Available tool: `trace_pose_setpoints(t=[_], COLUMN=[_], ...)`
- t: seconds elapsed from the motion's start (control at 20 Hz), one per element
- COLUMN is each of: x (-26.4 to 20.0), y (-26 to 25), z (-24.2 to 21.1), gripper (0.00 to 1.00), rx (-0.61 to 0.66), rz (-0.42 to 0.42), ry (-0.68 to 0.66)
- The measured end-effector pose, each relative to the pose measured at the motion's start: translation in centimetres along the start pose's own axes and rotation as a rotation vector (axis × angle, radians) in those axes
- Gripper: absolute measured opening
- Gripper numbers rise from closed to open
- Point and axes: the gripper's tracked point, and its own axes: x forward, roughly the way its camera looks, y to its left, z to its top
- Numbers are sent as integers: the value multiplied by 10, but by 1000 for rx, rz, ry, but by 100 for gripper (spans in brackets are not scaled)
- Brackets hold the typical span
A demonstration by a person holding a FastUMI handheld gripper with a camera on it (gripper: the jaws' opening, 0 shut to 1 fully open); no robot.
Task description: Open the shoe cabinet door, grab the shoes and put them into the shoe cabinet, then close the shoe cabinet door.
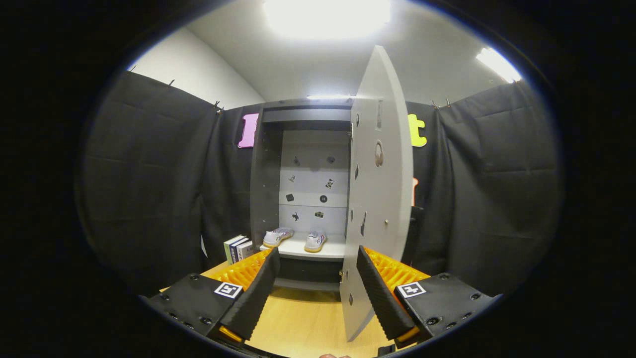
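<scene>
The grey shoe cabinet (266, 174) stands beyond my fingers with its door (380, 199) swung open toward me, edge-on just left of my right finger. Two white shoes rest on the cabinet's shelf: one (277, 236) at the left, angled, the other (315, 241) near the middle with its heel toward me. My gripper (313, 293) is open, its black ribbed fingers spread wide over the wooden table, nothing between them. The right finger (382, 293) sits close beside the door's lower edge; I cannot tell whether it touches.
A few books (239, 248) stand upright on the table left of the cabinet. The wooden table top (303, 318) stretches from my fingers to the cabinet's base. Black cloth walls close in on both sides.
</scene>
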Motion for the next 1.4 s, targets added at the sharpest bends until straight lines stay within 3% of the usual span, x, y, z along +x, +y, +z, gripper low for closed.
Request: trace_pose_setpoints(t=[0.2, 0.5, 0.9, 1.4], x=[-6, 13, 13, 78], y=[-63, -125, -211, -186], z=[-4, -30, -18, -27], gripper=[98, 98, 97, 97], rx=[-18, 15, 76, 96], rz=[-24, 28, 14, -20], ry=[-26, 2, -7, 36])
